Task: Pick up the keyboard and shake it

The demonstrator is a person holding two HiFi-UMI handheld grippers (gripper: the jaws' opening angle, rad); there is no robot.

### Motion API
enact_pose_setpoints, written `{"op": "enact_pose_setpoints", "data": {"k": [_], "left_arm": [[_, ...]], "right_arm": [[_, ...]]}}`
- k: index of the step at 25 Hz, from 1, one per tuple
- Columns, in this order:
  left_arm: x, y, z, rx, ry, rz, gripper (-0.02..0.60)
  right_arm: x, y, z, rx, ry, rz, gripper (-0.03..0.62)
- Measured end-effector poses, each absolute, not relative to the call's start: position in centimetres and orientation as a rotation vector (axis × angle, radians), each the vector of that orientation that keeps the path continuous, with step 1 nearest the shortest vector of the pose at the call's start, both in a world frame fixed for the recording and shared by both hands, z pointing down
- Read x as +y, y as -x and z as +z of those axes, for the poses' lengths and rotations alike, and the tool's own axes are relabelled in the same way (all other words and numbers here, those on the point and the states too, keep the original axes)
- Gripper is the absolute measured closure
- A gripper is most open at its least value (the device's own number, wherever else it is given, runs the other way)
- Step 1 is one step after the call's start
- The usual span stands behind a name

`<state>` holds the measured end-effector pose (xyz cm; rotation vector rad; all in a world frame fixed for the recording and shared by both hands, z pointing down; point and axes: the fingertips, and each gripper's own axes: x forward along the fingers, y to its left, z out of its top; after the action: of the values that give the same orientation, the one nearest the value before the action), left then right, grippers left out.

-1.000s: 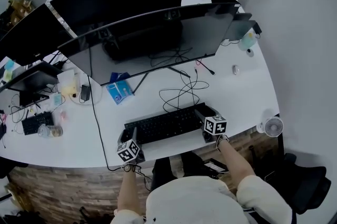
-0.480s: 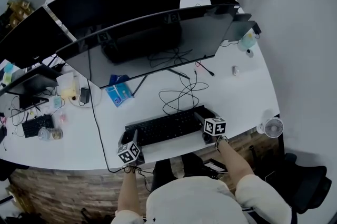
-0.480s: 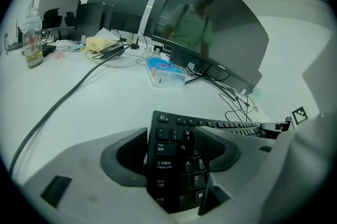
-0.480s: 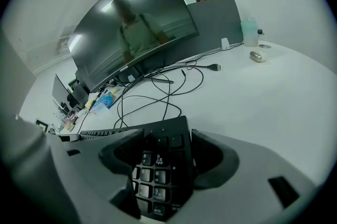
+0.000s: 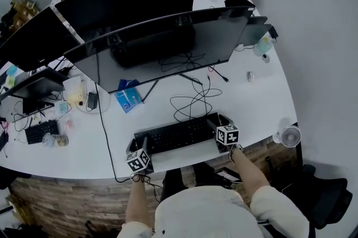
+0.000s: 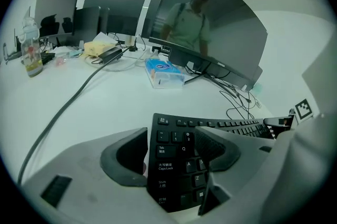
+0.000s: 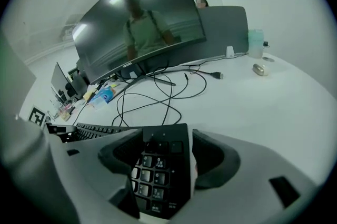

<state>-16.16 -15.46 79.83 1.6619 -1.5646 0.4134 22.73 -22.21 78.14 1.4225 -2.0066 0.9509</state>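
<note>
Black keyboard point(image 5: 178, 133) spans left gripper point(image 5: 136, 145) to right gripper point(image 5: 217, 121), right end farther

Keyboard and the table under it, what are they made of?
The keyboard looks like black plastic, matte: dull keys with white printed letters and little shine. The table has a smooth white top, probably laminate or painted board, though I can't tell which; its front shows a brown wood-like pattern.
</note>
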Motion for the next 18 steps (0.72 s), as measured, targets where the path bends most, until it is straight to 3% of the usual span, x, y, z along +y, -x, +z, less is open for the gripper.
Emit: {"op": "enact_pose_setpoints", "data": {"k": [4, 9, 12, 16, 18], "left_arm": [[-15.6, 16.4, 78.6, -1.603, -1.672, 0.407, 0.305], [-15.9, 15.9, 75.8, -1.633, -1.737, 0.384, 0.427], [-16.0, 15.2, 74.2, -1.632, -1.779, 0.383, 0.510], [-16.7, 14.3, 71.9, -1.650, -1.824, 0.338, 0.552], [-17.1, 13.7, 70.4, -1.656, -1.853, 0.313, 0.557]], "right_arm": [[-22.4, -23.0, 76.4, -2.023, -1.481, 0.917, 0.301], [-22.4, -21.7, 73.4, -2.102, -1.475, 0.945, 0.333], [-22.2, -20.3, 71.1, -2.175, -1.455, 0.944, 0.399], [-22.6, -18.4, 68.1, -2.257, -1.434, 0.899, 0.467], [-22.7, -18.1, 66.7, -2.271, -1.452, 0.882, 0.536]]}}
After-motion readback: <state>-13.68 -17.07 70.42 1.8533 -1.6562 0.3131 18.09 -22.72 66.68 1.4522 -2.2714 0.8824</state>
